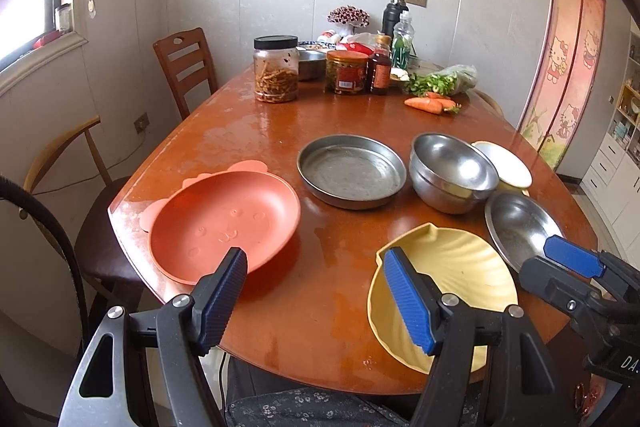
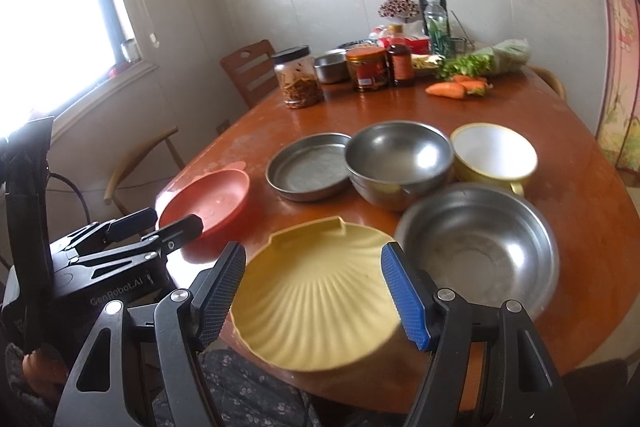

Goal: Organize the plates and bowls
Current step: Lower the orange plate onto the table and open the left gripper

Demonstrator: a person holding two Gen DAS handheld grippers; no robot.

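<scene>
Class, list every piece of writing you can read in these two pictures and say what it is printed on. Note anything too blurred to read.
"GenRobot.AI" – on the black body of the left tool, seen from the right wrist view.
"DA." – cut off at the frame edge, on the black body of the right tool, seen from the left wrist view.
Red label on the orange-lidded jar: too small to read.
Label on the dark sauce bottle: too blurred to read.

The yellow bowl sits half hidden behind stacked steel bowls; jar labels at the counter's far end are unreadable.
</scene>
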